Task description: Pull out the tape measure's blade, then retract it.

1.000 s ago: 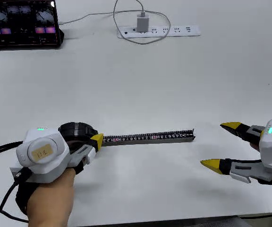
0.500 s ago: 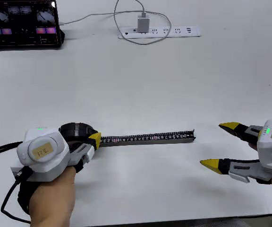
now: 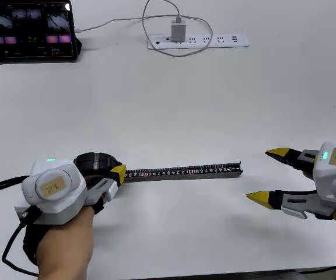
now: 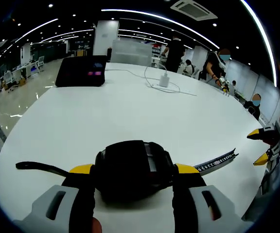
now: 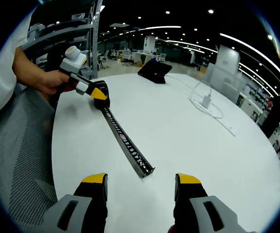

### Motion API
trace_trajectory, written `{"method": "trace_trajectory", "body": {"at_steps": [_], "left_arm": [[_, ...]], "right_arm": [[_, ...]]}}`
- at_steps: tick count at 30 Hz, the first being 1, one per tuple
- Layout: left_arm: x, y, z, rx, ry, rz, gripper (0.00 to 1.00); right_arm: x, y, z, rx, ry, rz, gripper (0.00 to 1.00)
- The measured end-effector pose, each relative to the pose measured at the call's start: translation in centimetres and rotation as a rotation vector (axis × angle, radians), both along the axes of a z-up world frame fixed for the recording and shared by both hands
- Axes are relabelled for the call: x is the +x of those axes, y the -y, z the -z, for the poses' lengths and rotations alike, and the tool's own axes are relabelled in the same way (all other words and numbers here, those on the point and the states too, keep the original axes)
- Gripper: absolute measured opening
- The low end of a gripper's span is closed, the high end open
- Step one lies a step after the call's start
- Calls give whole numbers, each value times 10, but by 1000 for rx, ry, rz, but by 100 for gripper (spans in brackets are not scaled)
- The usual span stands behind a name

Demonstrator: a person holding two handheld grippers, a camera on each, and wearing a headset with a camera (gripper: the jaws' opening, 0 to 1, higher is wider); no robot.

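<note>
In a strip-lit hall, the left gripper (image 4: pixel 133 169) clamps the round black tape measure case (image 3: pixel 95 162) at 8 o'clock on the white tabletop (image 3: pixel 174 105), its dark numbered blade (image 3: pixel 182 171) lying toward 3. The right gripper (image 3: pixel 268 175) (jaws wide, empty) is just beyond its tip.

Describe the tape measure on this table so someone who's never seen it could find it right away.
On the white table, look to the near left, where the left gripper clamps something round and black. That is the tape measure: its dark numbered blade lies flat, reaching toward the open right gripper.
</note>
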State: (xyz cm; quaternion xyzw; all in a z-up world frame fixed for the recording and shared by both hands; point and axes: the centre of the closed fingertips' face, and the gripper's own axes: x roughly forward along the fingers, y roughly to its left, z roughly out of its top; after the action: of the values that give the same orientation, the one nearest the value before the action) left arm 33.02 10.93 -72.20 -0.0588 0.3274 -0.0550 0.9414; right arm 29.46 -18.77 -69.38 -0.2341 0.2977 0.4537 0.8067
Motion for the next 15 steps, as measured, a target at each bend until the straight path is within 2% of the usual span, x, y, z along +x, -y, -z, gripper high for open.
{"method": "trace_trajectory", "body": {"at_steps": [15], "left_arm": [[0,0,0,-4,1,0,60]], "right_arm": [[13,-2,10,-109,-29,-156,50]]}}
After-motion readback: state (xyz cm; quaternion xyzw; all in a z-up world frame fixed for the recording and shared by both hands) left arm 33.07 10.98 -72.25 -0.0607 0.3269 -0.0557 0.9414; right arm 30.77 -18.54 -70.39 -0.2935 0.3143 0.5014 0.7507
